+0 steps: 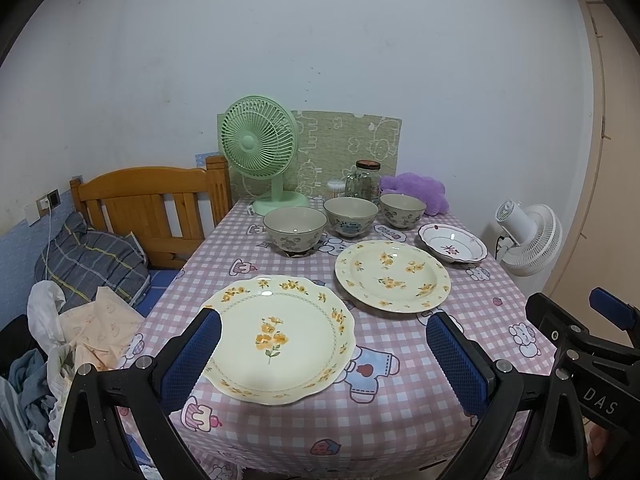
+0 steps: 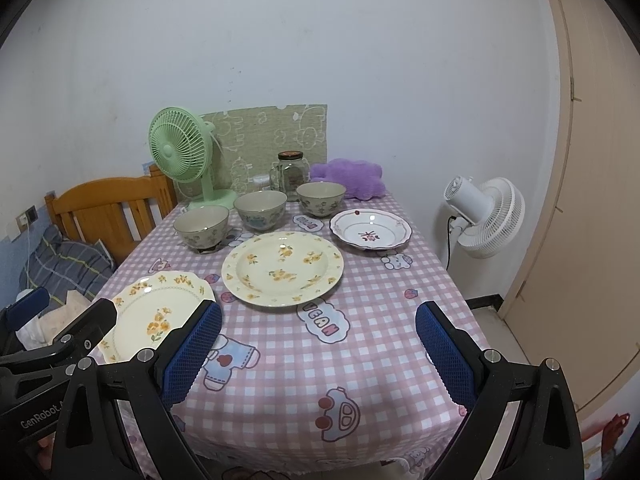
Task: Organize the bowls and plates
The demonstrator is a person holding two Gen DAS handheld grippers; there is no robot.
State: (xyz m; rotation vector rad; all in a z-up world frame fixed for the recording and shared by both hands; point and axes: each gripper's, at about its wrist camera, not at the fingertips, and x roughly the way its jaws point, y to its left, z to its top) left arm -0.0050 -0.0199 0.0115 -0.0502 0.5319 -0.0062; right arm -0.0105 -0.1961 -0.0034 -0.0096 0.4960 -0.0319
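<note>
I see a table [image 1: 472, 320] under a pink checked cloth with cartoon prints, pushed against a pale wall. At its left stands a wooden bed [image 1: 152, 200]. Only the left view shows the heap of clothes [image 1: 80, 336] and the striped pillow [image 1: 92, 260] on that bed in full. Only the right view shows the beige door [image 2: 592, 200] and the floor beside the table.

A white fan [image 2: 486, 212] stands on the floor to the right of the table. A green fan [image 1: 260, 152] sits at the table's back left corner, with a purple cushion [image 1: 416, 190] and a glass jar [image 1: 363, 182] along the back edge.

The scalloped plate [image 1: 280, 336], cream with yellow flowers, lies at the near left. The round flowered plate [image 1: 393, 276] lies beyond it, near the middle. The small white dish [image 1: 452, 242] with a red motif lies further right. Behind them three bowls stand in a row: left bowl [image 1: 295, 226], middle bowl [image 1: 351, 216], right bowl [image 1: 402, 210]. All are apart from one another.

My left tool [image 1: 324, 356] is spread wide, empty, above the near edge with the scalloped plate between its blue pads; I cannot tell whether the left pad touches the rim. My right tool [image 2: 318, 344] is also spread wide and empty, over bare cloth. Nothing stands between either tool and the dishes.
</note>
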